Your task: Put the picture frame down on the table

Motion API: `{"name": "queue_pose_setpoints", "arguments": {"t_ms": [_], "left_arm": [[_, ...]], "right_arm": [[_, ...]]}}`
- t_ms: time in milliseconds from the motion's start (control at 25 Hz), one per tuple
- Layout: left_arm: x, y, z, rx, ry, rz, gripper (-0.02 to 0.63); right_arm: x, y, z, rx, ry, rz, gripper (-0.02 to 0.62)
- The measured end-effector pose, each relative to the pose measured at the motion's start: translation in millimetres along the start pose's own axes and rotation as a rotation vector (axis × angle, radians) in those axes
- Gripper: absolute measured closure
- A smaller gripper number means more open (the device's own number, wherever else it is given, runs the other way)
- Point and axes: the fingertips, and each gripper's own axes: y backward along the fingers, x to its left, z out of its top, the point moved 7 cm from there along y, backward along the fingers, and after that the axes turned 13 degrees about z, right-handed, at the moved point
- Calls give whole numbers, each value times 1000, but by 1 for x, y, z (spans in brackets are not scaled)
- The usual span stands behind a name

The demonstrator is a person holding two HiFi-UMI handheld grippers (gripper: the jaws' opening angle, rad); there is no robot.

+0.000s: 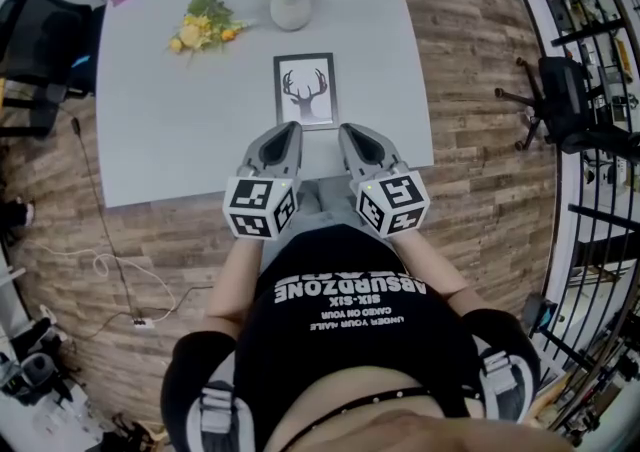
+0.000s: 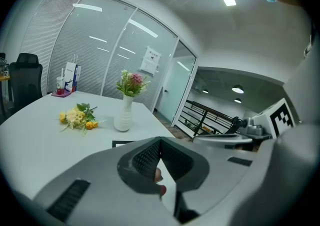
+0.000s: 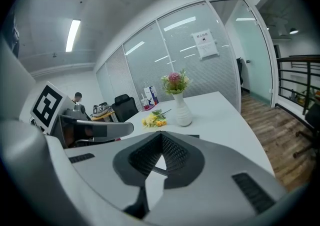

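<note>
The picture frame (image 1: 305, 90), black-edged with a deer-antler print, lies flat on the grey table (image 1: 180, 130) near its front edge. My left gripper (image 1: 292, 128) points at the frame's near left corner, and my right gripper (image 1: 346, 128) at its near right corner. Whether the tips touch the frame I cannot tell. In the left gripper view the jaws of the left gripper (image 2: 160, 140) meet at the tip, holding nothing, and a strip of the frame (image 2: 122, 143) shows beside them. The right gripper (image 3: 162, 134) is likewise shut and empty, with the frame's edge (image 3: 192, 136) just beyond.
A white vase of pink flowers (image 1: 290, 5) stands behind the frame, and a yellow bouquet (image 1: 205, 28) lies to the back left. Black office chairs stand at the left (image 1: 40, 40) and right (image 1: 570, 100). A railing (image 1: 600, 140) runs along the right.
</note>
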Motion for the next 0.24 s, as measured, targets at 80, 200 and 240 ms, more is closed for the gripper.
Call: {"name": "queue_pose_setpoints", "arguments": {"t_ms": [80, 200, 240], "left_arm": [[-1, 0, -1, 2, -1, 1, 590], [-4, 0, -2, 7, -1, 4, 591], [-5, 0, -1, 8, 0, 5, 591]], "right_arm": [[0, 0, -1, 6, 5, -6, 580], [-2, 2, -2, 13, 5, -16, 580], [-3, 3, -2, 14, 3, -19, 580]]}}
